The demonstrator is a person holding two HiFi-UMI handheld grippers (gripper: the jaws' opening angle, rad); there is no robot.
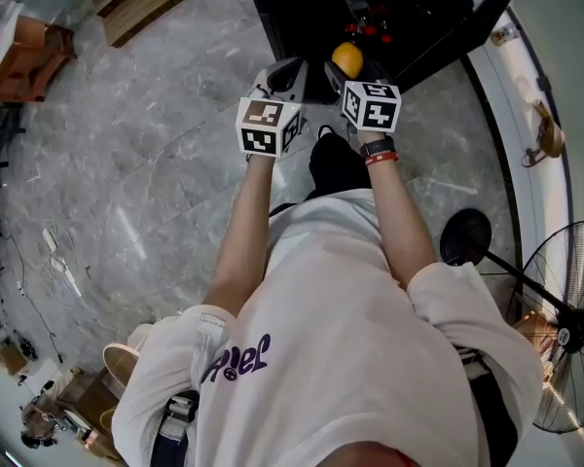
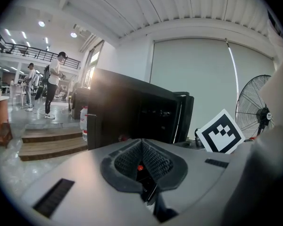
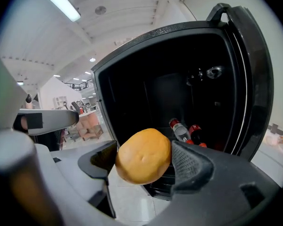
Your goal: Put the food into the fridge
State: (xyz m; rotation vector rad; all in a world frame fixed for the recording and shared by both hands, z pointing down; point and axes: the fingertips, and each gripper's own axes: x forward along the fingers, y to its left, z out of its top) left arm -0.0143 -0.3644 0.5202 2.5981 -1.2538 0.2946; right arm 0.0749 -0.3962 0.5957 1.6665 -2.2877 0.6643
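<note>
Our left gripper [image 2: 141,147]: jaws together, facing the fridge [image 1: 302,8] | our right gripper [image 3: 144,158]: clamps orange food [image 3: 142,155] at fridge's opening | arms outstretched

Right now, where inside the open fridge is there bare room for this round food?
Left and middle of the fridge interior, beside its left wall, look bare for the round food, though dark. Lower right is crowded: red-capped bottles lie there.
</note>
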